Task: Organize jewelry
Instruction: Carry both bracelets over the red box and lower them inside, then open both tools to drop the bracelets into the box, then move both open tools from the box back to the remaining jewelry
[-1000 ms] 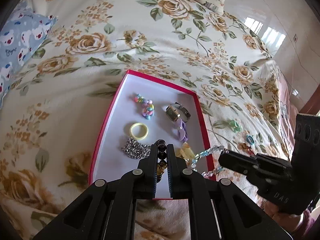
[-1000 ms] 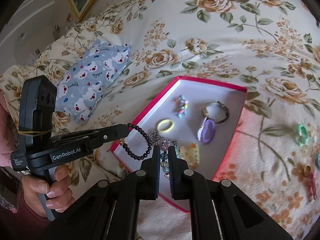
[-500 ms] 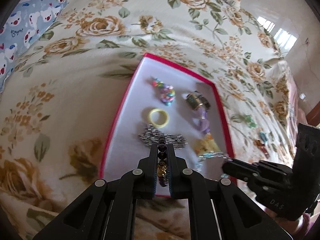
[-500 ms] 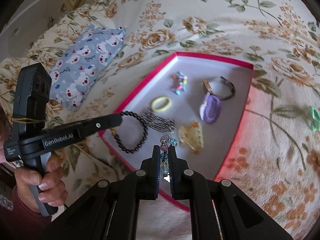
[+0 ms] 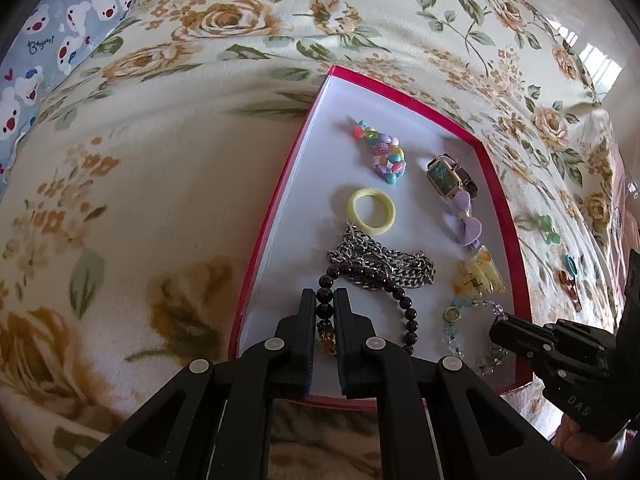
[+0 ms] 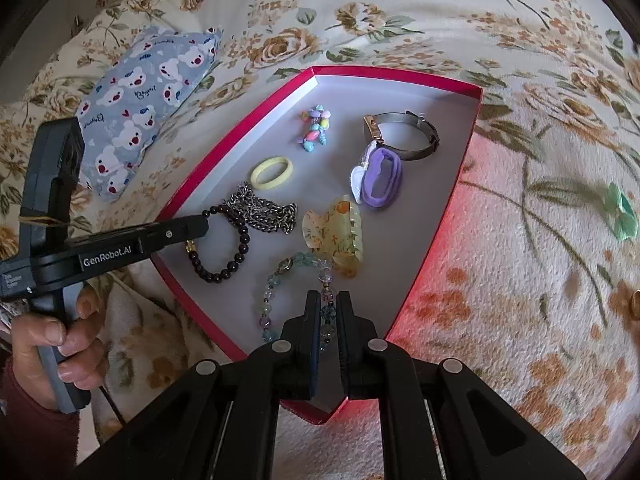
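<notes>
Since a second ago both grippers have come down toward the red-rimmed shallow box with white floor (image 5: 496,184), which now fills more of each view; the bracelets that dangled above it now touch the floor. The left gripper (image 5: 325,300) is clamped on the dark round-bead bracelet (image 5: 408,312), pitched steeply down; the bracelet loops out to the right of its tips and lies across the silver chain pile (image 5: 380,260) just ahead. The right gripper (image 6: 329,304) is clamped on the pale blue and clear glass-bead bracelet (image 6: 266,300), also angled down, with the loop spread on the box floor ahead and to the left of its tips. In the right wrist view a hand (image 6: 52,344) in a dark red sleeve grips the left gripper's handle at the left edge, fingers wrapped around it. Ahead of the right gripper sit a translucent yellow floral claw clip (image 6: 334,236), a purple fabric scrunchie (image 6: 380,180), a metal-band wristwatch (image 6: 412,136), a yellow ring-shaped hair tie (image 6: 272,172) and a small multicolour bead cluster (image 6: 316,128). A blue bear-print pillow (image 6: 140,100) lies on the floral bedspread (image 6: 500,260) far left of the box. A green bow clip (image 6: 620,216) lies on the bedspread to the right; other small items at the right edge are too cut off to identify. Parts of both bracelets are hidden between the fingers, and the right gripper's hand is mostly out of the left wrist view.
</notes>
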Tool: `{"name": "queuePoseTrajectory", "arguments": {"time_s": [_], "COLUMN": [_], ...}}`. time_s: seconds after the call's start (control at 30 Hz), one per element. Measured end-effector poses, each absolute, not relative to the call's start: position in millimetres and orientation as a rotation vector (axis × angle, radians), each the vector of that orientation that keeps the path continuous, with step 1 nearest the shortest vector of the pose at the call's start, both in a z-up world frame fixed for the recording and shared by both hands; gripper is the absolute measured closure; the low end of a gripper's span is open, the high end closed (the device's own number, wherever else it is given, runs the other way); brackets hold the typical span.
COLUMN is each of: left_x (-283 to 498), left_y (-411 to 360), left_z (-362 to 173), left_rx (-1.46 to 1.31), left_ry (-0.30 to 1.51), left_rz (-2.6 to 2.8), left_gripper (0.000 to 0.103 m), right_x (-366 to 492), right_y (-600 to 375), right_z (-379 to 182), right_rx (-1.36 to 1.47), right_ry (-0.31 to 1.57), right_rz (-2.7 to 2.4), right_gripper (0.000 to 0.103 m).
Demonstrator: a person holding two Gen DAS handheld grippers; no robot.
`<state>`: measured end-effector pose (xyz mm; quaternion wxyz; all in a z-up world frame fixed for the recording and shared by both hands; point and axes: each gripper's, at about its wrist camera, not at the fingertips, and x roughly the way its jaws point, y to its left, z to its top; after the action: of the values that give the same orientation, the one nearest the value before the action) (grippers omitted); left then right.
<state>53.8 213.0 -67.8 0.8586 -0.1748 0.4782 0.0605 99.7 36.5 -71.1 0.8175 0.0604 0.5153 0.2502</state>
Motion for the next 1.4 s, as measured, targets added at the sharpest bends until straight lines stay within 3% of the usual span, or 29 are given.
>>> {"name": "queuePoseTrajectory", "arguments": {"time_s": [0.43, 0.5, 0.67, 0.77, 0.93, 1.0, 1.2, 1.4], "left_x": [55.3, 54.5, 49.1, 43.0, 33.0, 30.1, 30.3, 39.9], "left_y": [210.0, 209.2, 206.5, 206.5, 204.6, 202.3, 182.5, 150.0], "left_z": [-69.2, -67.2, -59.8, -53.1, -40.6, -35.7, -26.1, -22.5], "left_rx": [-0.353, -0.352, -0.336, -0.345, -0.362, -0.372, -0.368, -0.336], "left_ry": [1.015, 1.012, 0.998, 0.983, 0.954, 0.94, 0.935, 0.952], "left_rz": [0.146, 0.153, 0.167, 0.165, 0.167, 0.171, 0.124, 0.053], "left_gripper": [0.091, 0.08, 0.076, 0.066, 0.054, 0.044, 0.034, 0.033], "right_x": [104.8, 104.9, 101.4, 100.3, 95.1, 92.0, 81.6, 68.5], "right_y": [35.9, 34.2, 29.2, 24.8, 10.7, 0.2, -44.0, -92.5], "right_z": [-73.5, -73.0, -65.0, -58.3, -45.2, -39.7, -32.1, -33.0], "right_rx": [0.158, 0.179, 0.205, 0.22, 0.248, 0.26, 0.308, 0.348], "right_ry": [1.116, 1.118, 1.083, 1.064, 1.02, 1.0, 0.97, 0.952], "right_rz": [0.547, 0.557, 0.565, 0.564, 0.551, 0.536, 0.453, 0.346], "right_gripper": [0.093, 0.088, 0.079, 0.071, 0.069, 0.063, 0.055, 0.055]}}
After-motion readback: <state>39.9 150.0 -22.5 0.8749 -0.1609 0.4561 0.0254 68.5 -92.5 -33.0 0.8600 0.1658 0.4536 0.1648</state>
